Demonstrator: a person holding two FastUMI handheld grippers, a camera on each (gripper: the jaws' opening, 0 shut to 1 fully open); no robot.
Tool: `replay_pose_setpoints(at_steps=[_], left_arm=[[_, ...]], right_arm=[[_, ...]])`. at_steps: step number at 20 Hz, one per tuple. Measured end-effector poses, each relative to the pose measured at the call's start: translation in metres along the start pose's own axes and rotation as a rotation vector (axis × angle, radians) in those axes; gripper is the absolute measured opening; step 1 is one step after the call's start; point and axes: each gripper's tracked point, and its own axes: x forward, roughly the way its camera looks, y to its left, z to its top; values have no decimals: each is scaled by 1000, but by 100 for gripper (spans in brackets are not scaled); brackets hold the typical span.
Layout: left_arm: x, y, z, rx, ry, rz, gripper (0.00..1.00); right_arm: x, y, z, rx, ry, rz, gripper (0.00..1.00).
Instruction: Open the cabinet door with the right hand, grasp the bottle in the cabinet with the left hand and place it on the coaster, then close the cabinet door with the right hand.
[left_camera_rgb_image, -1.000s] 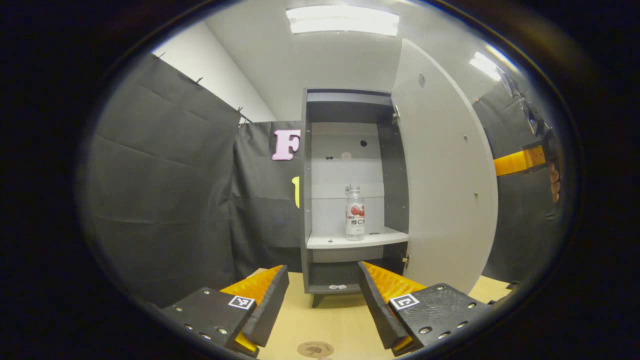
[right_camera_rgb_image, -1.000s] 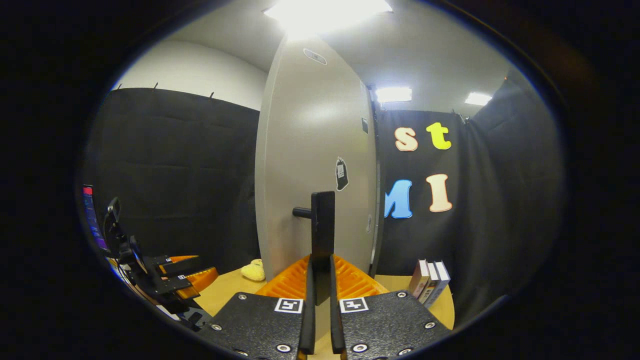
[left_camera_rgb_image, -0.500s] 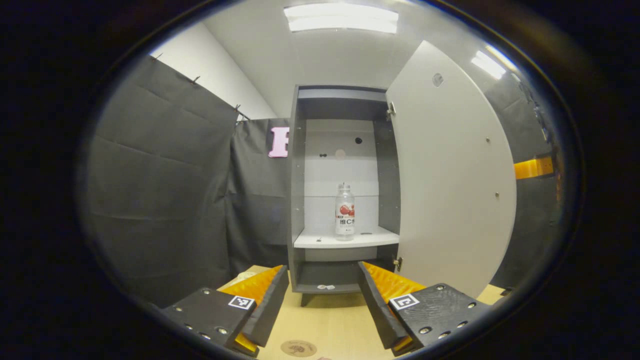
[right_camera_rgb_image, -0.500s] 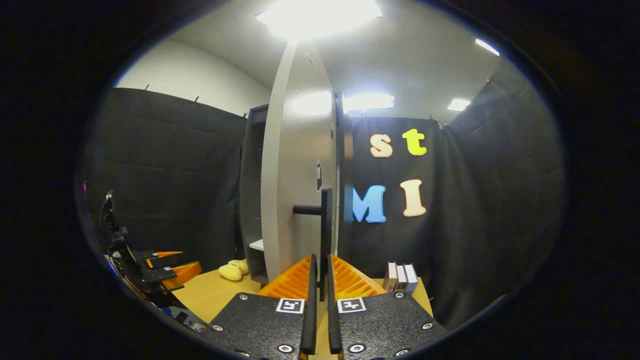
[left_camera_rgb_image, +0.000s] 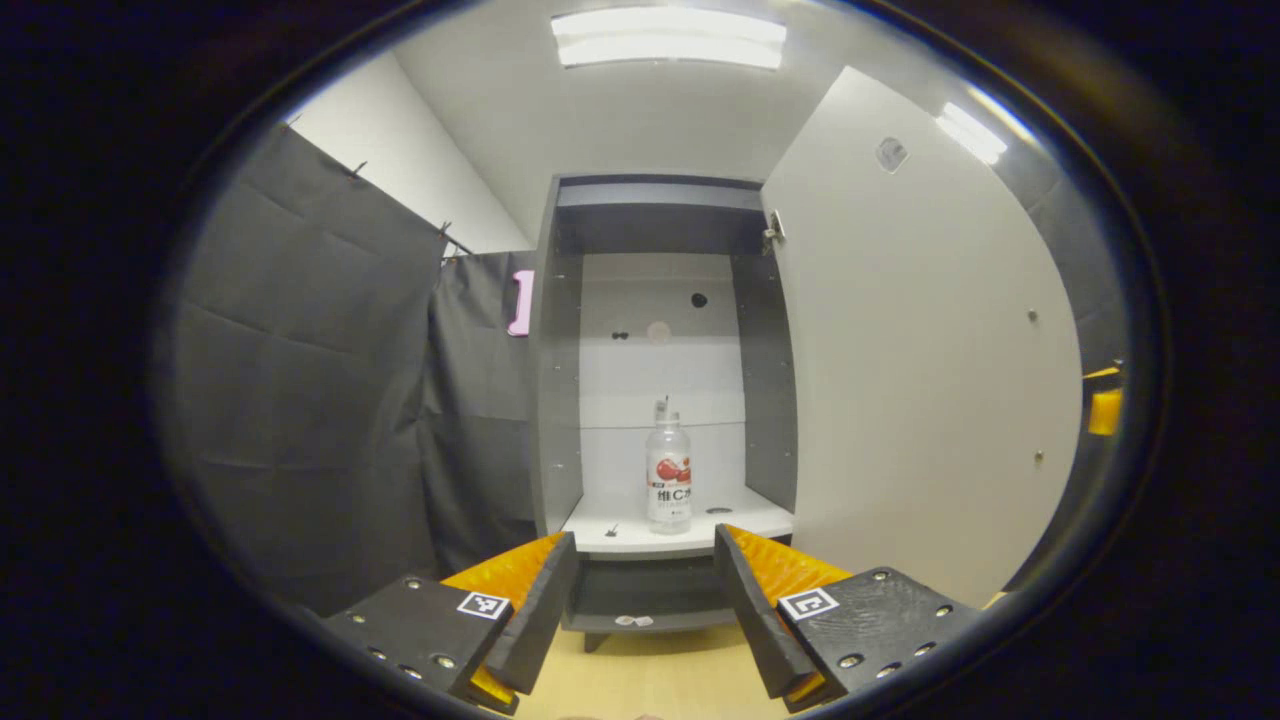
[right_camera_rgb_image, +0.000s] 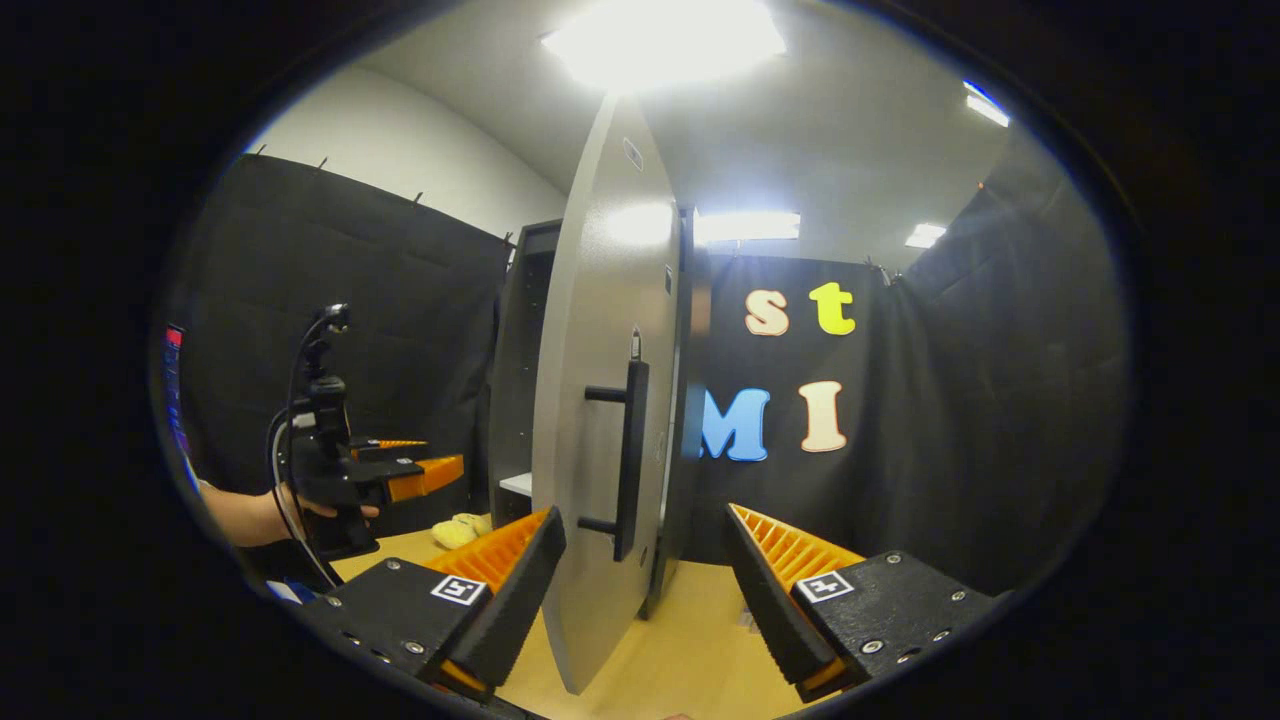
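The grey cabinet (left_camera_rgb_image: 560, 360) stands with its door (left_camera_rgb_image: 920, 380) swung wide to the right. A clear bottle (left_camera_rgb_image: 668, 480) with a red-and-white label stands upright on the white shelf (left_camera_rgb_image: 620, 535) inside. My left gripper (left_camera_rgb_image: 645, 600) is open, level with the shelf's front and short of the bottle. In the right gripper view the door (right_camera_rgb_image: 600, 400) is nearly edge-on and its dark bar handle (right_camera_rgb_image: 630, 445) stands free between the spread fingers of my open right gripper (right_camera_rgb_image: 645, 590). The left gripper (right_camera_rgb_image: 400, 475), held by a hand (right_camera_rgb_image: 250, 515), points at the cabinet (right_camera_rgb_image: 515, 380).
The cabinet stands on a wooden table (right_camera_rgb_image: 690, 640). A yellow soft thing (right_camera_rgb_image: 455, 530) lies on the table by the cabinet's foot. Black cloth walls close in on the left and behind. A lower cabinet compartment (left_camera_rgb_image: 650, 590) sits under the shelf.
My right gripper has opened and let go of the door handle, and the door has swung wider. My left gripper has moved closer to the shelf and the bottle.
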Motion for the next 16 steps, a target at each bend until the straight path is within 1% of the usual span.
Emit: replay_pose_setpoints(at_steps=[3,4,5,6,7,8,10,11,12,13,14,16], left_arm=[[38,-7,3,-14,0,-50,82],[51,-11,3,-27,4,-72,86],[64,-13,2,-40,10,-88,82],[72,-13,2,-50,15,-99,86],[82,-12,2,-56,18,-111,82],[94,-11,3,-56,15,-122,82],[122,-15,3,-36,12,-148,82],[133,-17,4,-27,16,-156,85],[141,-17,2,-29,19,-162,86],[152,-19,-1,-37,23,-171,82],[163,-18,-5,-45,25,-179,85],[192,-18,-18,-33,33,-191,85]], right_arm=[[-13,-19,-15,33,21,-97,96],[-18,-27,-20,47,33,-136,96],[-22,-37,-26,61,45,-181,96],[-26,-45,-30,77,55,-223,96],[-30,-52,-33,95,60,-263,96],[-35,-57,-36,114,63,-297,96],[-43,-63,-42,151,75,-352,96],[-44,-68,-44,164,79,-379,96],[-49,-71,-45,176,83,-403,96],[-50,-71,-46,187,84,-424,95],[-52,-73,-47,198,82,-444,95],[-54,-74,-48,213,82,-478,95]])
